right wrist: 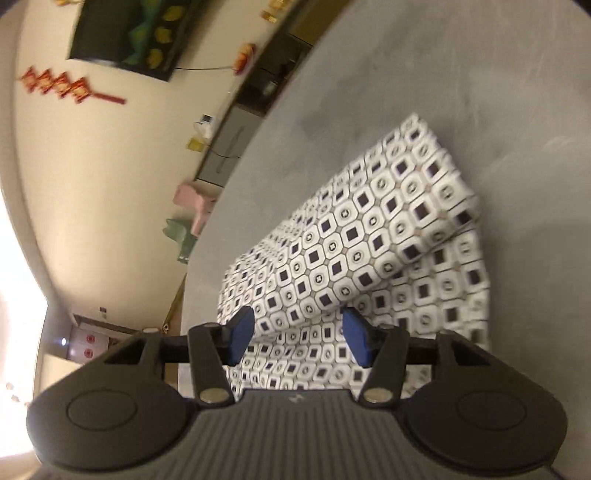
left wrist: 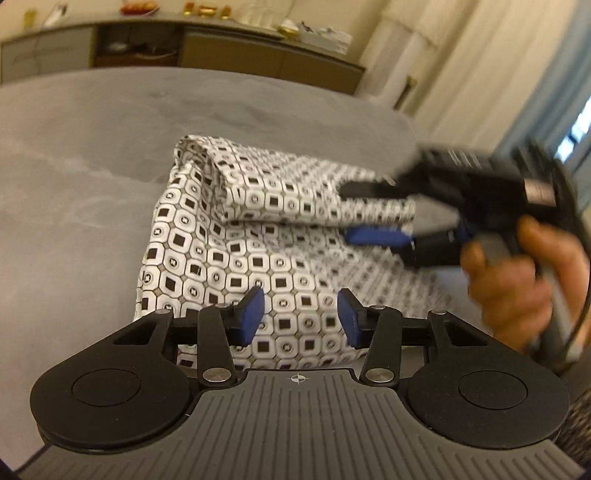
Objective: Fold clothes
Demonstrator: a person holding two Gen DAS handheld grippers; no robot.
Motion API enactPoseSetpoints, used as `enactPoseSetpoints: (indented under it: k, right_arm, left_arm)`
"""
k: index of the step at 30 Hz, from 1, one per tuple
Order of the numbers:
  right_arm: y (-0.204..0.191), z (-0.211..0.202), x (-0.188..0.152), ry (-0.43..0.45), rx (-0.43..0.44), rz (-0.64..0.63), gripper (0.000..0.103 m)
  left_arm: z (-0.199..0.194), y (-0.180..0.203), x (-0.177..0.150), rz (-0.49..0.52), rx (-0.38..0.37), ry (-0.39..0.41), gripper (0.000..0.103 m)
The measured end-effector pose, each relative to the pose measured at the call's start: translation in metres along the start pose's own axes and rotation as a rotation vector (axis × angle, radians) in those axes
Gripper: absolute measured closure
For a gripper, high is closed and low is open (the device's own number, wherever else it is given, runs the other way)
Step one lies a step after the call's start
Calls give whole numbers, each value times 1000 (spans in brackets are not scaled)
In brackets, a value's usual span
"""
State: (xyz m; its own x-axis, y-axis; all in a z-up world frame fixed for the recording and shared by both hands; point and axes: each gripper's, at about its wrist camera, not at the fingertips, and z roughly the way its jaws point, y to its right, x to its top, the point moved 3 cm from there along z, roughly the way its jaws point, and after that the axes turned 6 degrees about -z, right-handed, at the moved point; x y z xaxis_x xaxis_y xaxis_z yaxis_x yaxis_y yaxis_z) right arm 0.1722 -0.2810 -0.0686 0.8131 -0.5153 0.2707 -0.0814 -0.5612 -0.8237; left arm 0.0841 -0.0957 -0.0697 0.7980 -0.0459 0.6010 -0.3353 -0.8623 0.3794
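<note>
White black-square-patterned folded cloth garment [left wrist: 236, 236] lies mid grey tabletop [left wrist: 92, 155]. Left tool [left wrist: 301, 317] gaping, empty, at its 6 o'clock edge. Right tool [left wrist: 373, 212] at 3 o'clock straddles the folded flap, pads spread.

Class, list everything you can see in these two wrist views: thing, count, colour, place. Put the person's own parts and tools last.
Patterned garment: one, white with dark squares, partly folded on the grey surface, top flap doubled over.
Grey surface: one, grey, under the garment.
Sideboard: one, brown and grey, along the far wall, with small gold and red items on top, too blurred to name.
Curtains: cream and blue, at the right of the left wrist view.
Wall picture: one, dark with green and yellow, on the cream wall.
Red hanging ornament: one, on the wall.
Left gripper: black with blue pads, open above the garment's near edge.
Right gripper: black with blue pads, open around the folded flap's edge.
Right hand: one, holding the right gripper's handle.
</note>
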Motion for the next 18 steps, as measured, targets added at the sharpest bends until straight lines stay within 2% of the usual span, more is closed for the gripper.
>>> enactPoseSetpoints:
  k: [2,3,4,5,8,10,12,14,18]
  right_arm:
    - [-6,8,4,23,-6,8,53]
    - [-11,10,5,42,-8,-4,60]
    - [-15,11,4,54,-13,-27,76]
    - [-18,16,3,57,-19,-38,80]
    - [-18,33,3,60,-42,-33,78]
    - [-7,45,8,79,-58,42,73]
    - [-5,51,8,106,-71,55,97]
    - [-14,50,2,150,-72,24,97]
    - [-57,30,-32,181,-49,-66,98]
  left_arm:
    - [2,-7,-5,9,-5,-1,64]
    - [2,-10,-7,11,-13,3,64]
    - [2,-12,-8,12,-22,8,64]
    - [1,-13,-10,11,-32,11,64]
    - [3,-14,-13,22,-53,22,64]
    - [8,-14,-13,37,-61,30,64]
    - [7,-13,-15,44,-72,39,64]
    - [7,-15,-16,45,-85,47,64]
    - [8,-22,-17,10,-123,68,64]
